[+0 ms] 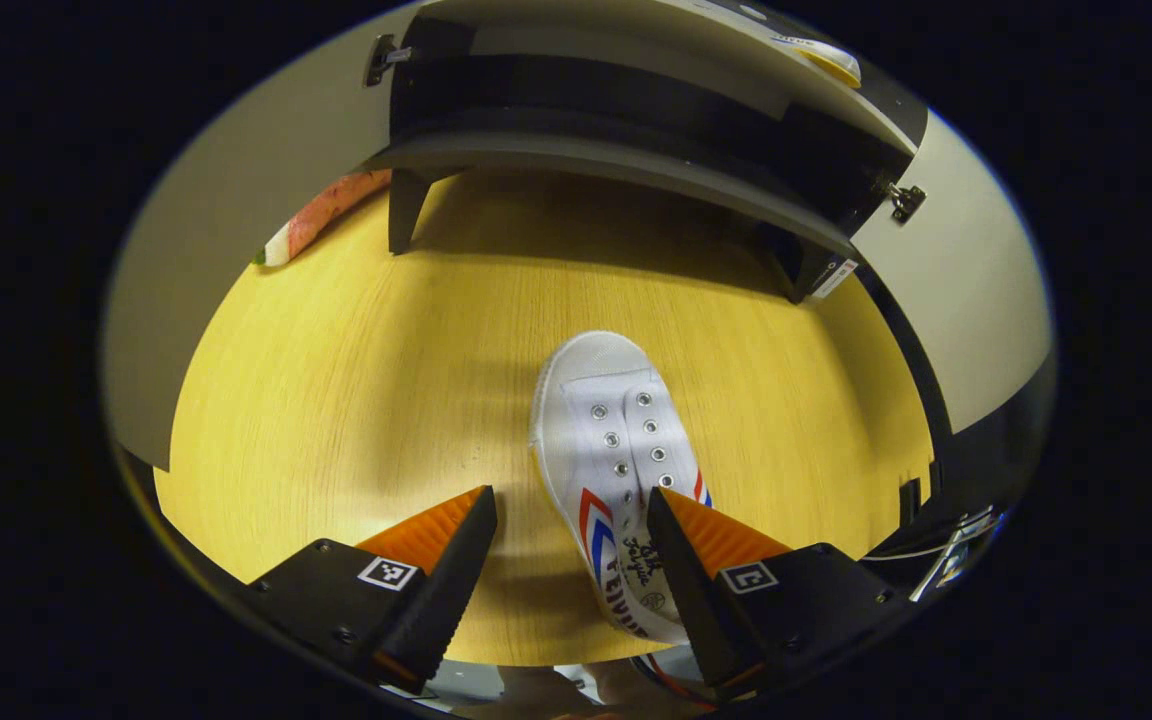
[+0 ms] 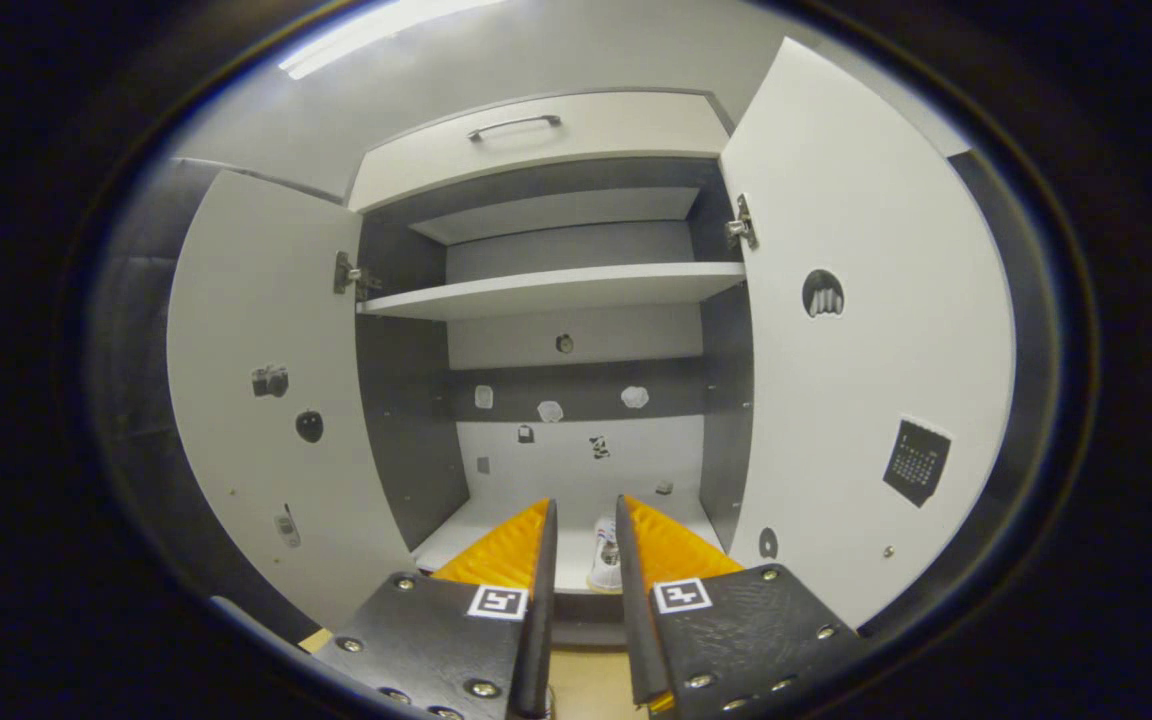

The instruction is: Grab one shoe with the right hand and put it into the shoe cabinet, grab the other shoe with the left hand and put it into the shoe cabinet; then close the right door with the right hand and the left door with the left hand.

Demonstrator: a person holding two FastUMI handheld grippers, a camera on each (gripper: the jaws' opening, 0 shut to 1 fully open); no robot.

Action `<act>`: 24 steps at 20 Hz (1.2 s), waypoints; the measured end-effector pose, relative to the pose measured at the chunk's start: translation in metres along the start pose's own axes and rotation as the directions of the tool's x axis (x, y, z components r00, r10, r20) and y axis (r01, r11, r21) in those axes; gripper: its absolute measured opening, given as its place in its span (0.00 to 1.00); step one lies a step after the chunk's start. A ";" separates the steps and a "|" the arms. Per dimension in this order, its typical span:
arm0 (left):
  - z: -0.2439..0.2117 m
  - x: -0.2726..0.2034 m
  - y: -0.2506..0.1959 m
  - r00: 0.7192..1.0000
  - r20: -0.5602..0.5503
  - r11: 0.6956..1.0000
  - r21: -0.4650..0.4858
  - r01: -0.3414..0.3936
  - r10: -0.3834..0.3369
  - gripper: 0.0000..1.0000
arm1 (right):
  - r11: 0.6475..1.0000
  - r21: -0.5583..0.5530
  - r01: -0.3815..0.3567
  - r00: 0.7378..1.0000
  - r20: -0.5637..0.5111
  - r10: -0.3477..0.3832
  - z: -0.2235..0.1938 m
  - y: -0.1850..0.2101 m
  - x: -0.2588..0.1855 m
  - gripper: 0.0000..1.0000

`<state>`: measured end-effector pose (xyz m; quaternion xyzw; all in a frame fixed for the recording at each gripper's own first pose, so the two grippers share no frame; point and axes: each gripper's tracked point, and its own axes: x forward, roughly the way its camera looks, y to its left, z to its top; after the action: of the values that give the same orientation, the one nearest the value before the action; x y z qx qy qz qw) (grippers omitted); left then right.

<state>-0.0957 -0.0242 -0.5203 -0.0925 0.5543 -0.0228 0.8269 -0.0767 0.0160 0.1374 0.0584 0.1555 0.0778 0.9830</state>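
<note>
While the left gripper [image 1: 571, 545] hovers low over the wooden floor [image 1: 336, 400], its jaws stand spread wide, with nothing between them; the white canvas shoe [image 1: 611, 440] lies on the boards with its toe pointing toward 12 o'clock, and its heel end passes just behind the finger at 5 o'clock, though whether that finger touches it cannot be told. At 12 o'clock in the left gripper view stands the underside of the shoe cabinet [image 1: 636, 150], raised on dark legs, with one open door [image 1: 226, 250] at 9 o'clock and the other [image 1: 976, 300] at 3 o'clock. In the right gripper view, the right gripper [image 2: 584, 550] faces straight into the open cabinet [image 2: 576, 290]; its jaws are parted by a narrow gap and pinch nothing. Through that gap, at 6 o'clock, a second white shoe [image 2: 604, 560] rests on the bottom shelf [image 2: 456, 540], beyond the fingertips. The left door [image 2: 266, 420] hangs open at 9 o'clock and the right door [image 2: 866, 350] at 3 o'clock, both bearing small stickers. An upper shelf [image 2: 556, 290] crosses the interior, and a drawer with a metal handle [image 2: 514, 124] sits at 12 o'clock.
</note>
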 end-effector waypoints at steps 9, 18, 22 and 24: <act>-0.014 0.018 0.000 0.997 -0.076 0.997 -0.065 -0.035 0.030 0.83 | 0.999 -0.012 -0.030 1.000 0.006 0.031 0.004 0.003 -0.010 0.31; -0.013 0.022 -0.008 0.990 -0.134 0.997 -0.071 -0.042 0.032 0.51 | 0.998 -0.048 -0.031 0.999 0.030 0.033 0.006 -0.001 -0.013 0.35; -0.012 0.021 -0.006 0.988 -0.151 0.993 -0.104 -0.053 0.037 0.32 | 0.999 -0.046 -0.025 0.999 0.033 0.027 0.007 -0.006 -0.015 0.46; -0.010 0.019 -0.005 0.989 -0.148 0.992 -0.115 -0.048 0.031 0.22 | 0.999 -0.049 -0.024 0.999 0.034 0.025 0.007 -0.009 -0.015 0.51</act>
<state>-0.0972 -0.0330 -0.5404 -0.1281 0.6153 0.0198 0.7775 -0.0877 0.0043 0.1469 0.0377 0.1356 0.0926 0.9857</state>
